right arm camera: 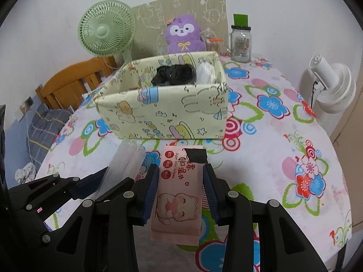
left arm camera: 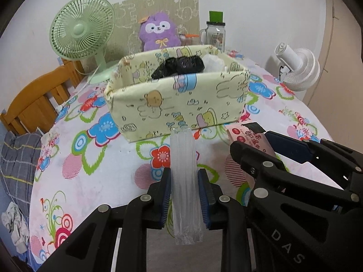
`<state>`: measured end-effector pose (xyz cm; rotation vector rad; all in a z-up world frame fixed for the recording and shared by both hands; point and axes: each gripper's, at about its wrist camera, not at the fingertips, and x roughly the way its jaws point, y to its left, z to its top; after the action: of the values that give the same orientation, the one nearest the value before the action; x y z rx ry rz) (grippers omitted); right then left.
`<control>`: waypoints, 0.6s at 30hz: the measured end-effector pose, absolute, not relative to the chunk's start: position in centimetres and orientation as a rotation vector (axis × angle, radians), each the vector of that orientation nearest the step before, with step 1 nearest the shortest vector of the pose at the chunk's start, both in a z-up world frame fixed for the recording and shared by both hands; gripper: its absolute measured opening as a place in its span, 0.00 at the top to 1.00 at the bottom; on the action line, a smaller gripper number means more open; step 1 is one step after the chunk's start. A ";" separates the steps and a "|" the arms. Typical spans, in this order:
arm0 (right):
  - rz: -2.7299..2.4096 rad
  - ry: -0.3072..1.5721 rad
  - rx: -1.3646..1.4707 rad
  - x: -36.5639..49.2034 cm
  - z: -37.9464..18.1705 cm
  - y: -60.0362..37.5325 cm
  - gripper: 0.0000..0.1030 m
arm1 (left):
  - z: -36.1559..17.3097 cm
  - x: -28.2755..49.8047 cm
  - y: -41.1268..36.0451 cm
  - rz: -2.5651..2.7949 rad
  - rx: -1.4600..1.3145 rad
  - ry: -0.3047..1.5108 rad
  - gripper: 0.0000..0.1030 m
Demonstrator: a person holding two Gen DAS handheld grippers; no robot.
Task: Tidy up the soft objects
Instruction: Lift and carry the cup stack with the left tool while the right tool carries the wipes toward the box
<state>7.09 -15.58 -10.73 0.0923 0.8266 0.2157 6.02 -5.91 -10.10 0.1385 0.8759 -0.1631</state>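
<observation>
1. Left tool [left arm camera: 184,195] is clamped on a clear plastic sleeve [left arm camera: 183,158], above the table [left arm camera: 113,176].
2. Right tool [right arm camera: 180,195] is clamped on a pink wipes pack [right arm camera: 178,204].
3. Fabric box [left arm camera: 177,104] just ahead holds bagged items.
4. Risk: the slick sleeve could slip from the pads; the box's near wall may snag either load.

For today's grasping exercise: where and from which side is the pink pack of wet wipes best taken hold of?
Grip the pack of wet wipes across its narrow width, on the two long edges near mid-length, coming from its short end along its length. It is flat and oblong, so the short span fits between the pads; the right gripper holds it so now.
</observation>
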 end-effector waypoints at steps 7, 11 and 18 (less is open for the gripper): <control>0.211 0.791 0.095 6.4 -8.9 -15.7 0.59 | -8.3 5.4 -6.0 -0.169 0.139 0.841 0.78; 0.209 0.767 0.095 6.0 -7.7 -15.8 0.58 | -7.1 5.0 -5.9 -0.172 0.139 0.812 0.78; 0.199 0.717 0.084 5.2 -5.5 -15.6 0.58 | -5.1 4.3 -5.9 -0.188 0.148 0.766 0.78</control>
<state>5.15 -15.62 -5.48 0.0835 0.7166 0.1991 4.27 -5.93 -5.10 0.1478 0.7660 -0.1879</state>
